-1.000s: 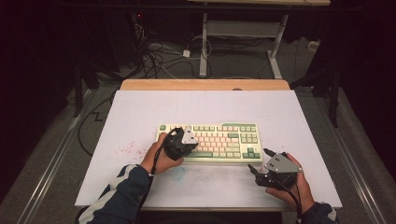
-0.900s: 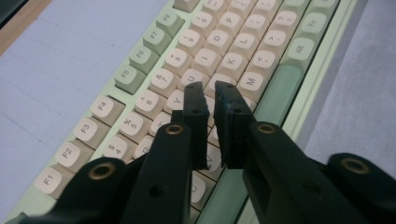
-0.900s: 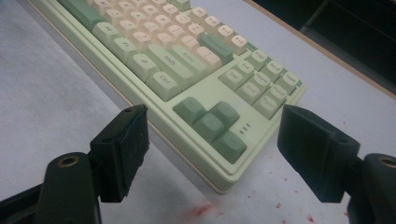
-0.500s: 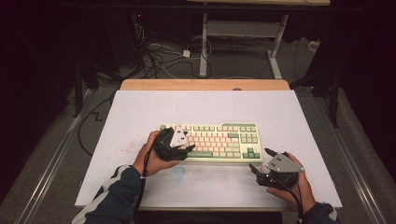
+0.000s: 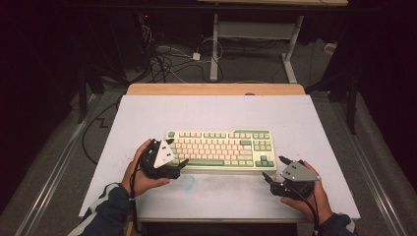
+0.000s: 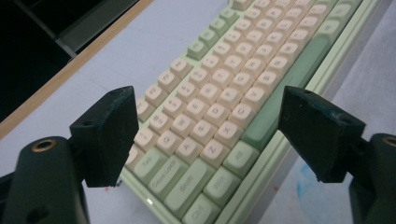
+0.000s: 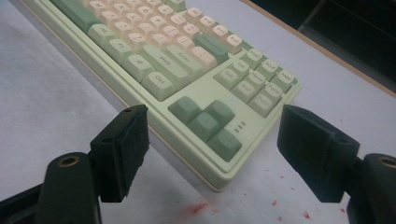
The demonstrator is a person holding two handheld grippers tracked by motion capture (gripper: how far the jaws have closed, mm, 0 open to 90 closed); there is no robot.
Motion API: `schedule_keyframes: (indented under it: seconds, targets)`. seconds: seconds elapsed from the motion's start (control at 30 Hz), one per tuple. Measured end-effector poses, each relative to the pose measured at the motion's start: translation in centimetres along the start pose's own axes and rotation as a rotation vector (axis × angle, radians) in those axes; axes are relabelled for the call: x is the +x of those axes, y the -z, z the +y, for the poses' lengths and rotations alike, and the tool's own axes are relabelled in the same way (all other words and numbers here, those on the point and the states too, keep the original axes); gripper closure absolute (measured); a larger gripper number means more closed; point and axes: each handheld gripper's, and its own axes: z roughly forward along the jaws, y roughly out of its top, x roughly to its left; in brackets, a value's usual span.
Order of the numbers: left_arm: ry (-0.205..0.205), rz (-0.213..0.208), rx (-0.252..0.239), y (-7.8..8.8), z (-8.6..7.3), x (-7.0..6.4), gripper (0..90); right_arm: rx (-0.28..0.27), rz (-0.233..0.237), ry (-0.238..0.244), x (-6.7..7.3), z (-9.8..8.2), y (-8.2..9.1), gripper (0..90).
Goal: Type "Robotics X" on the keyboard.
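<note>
Left gripper (image 5: pixel 180 163): jaws stand wide apart, having just been opening, with nothing clamped. In the left gripper view its pads (image 6: pixel 109 135) frame the near left corner of the keyboard (image 6: pixel 224 116) without pressing on it. Seen from above, the tips lie just beside that corner; whether they touch the casing is not clear.

Right gripper (image 5: pixel 275 169): jaws apart, nothing between the pads. In the right gripper view its pads (image 7: pixel 122 151) flank the keyboard's near right corner, by the arrow keys (image 7: pixel 205 123), with a gap on either side.

Keyboard (image 5: pixel 220 149): pale green body, cream and green caps, lying flat and square-on toward the near edge of the desk (image 5: pixel 206 110), roughly midway between its left and right edges.

Small red flecks (image 7: pixel 201 206) mark the white surface near the right gripper. A faint blue smear (image 5: pixel 187 183) sits near the left one.
</note>
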Motion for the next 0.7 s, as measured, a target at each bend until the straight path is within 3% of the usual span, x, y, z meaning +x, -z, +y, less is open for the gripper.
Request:
schedule_keyframes:
  seconds: [0.2,0.43,0.53,0.6,0.7]
  targets:
    - [0.036,0.036,-0.005,1.6,-0.7,0.9,18.4,-0.004,-0.002,-0.009,0.0,0.2,-0.1,26.3]
    - [0.031,0.068,0.014,2.8,-1.8,1.5,18.4,-0.020,0.007,-0.043,-0.4,1.0,-0.3,31.1]
    - [0.037,0.077,0.003,3.1,-1.9,1.5,18.4,-0.035,0.029,-0.064,-0.7,1.8,-0.3,35.5]
    - [0.039,0.081,0.006,3.2,-2.1,1.5,18.4,-0.053,0.070,-0.071,-0.8,2.4,-0.4,37.8]
    - [0.045,0.084,0.023,3.3,-2.4,1.7,18.4,-0.065,0.105,-0.068,-0.7,3.3,-0.8,46.6]
